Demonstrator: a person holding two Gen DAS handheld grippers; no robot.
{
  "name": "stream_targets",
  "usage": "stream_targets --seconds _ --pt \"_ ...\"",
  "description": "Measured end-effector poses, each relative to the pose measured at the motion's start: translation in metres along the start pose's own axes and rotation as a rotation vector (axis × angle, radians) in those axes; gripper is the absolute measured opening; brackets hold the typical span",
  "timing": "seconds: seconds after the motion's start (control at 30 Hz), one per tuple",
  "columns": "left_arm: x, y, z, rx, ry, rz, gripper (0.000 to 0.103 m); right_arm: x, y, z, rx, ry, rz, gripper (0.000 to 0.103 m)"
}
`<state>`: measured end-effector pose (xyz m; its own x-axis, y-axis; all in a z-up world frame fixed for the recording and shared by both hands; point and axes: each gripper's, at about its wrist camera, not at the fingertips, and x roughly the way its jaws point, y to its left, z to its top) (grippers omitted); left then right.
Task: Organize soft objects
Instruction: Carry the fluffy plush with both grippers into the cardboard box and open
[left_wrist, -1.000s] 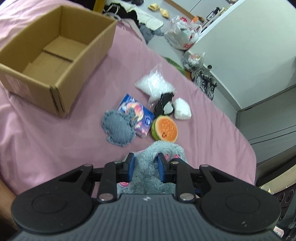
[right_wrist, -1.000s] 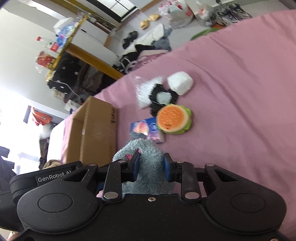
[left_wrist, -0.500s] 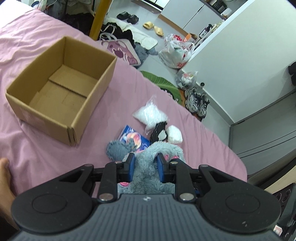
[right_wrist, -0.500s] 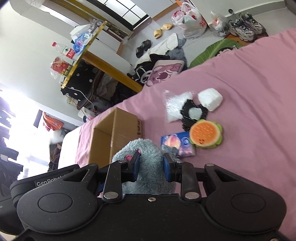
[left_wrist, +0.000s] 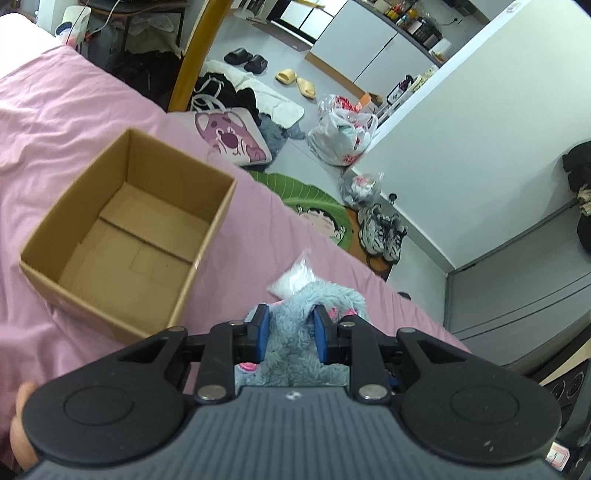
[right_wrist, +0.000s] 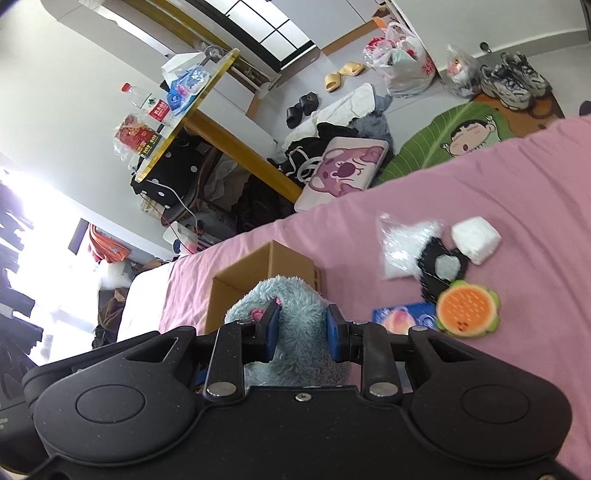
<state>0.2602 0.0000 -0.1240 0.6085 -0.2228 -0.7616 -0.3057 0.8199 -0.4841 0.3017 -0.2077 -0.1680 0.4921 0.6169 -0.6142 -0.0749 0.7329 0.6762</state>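
Left wrist: my left gripper (left_wrist: 290, 332) is clamped on the fluffy blue plush (left_wrist: 295, 354), up off the pink bedsheet (left_wrist: 55, 110); open cardboard box (left_wrist: 129, 229) sits ahead-left.
Right wrist: my right gripper (right_wrist: 302, 332) pinches that plush (right_wrist: 295, 314) too; burger toy (right_wrist: 467, 308) lies near the bed's floor-side edge.

The left gripper (left_wrist: 289, 334) is matte black plastic with a ribbed grey plate behind its fingers (left_wrist: 261, 332), which carry blue pads. A round disc sits either side, silver screws between. The right gripper (right_wrist: 301, 334) matches, speckled black with blue-padded fingers (right_wrist: 271, 332) and one middle screw.
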Motion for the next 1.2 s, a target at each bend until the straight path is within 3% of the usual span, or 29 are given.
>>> stream_targets --seconds 0.47,1.2 --pt "-0.005 0.047 0.054 -0.045 -0.053 -0.008 0.024 0.049 0.055 0.007 -0.074 0.016 0.011 0.026" --pt "0.034 0.155 0.101 -0.271 -0.105 -0.009 0.024 0.151 0.101 0.003 -0.205 0.094 0.008 0.027"
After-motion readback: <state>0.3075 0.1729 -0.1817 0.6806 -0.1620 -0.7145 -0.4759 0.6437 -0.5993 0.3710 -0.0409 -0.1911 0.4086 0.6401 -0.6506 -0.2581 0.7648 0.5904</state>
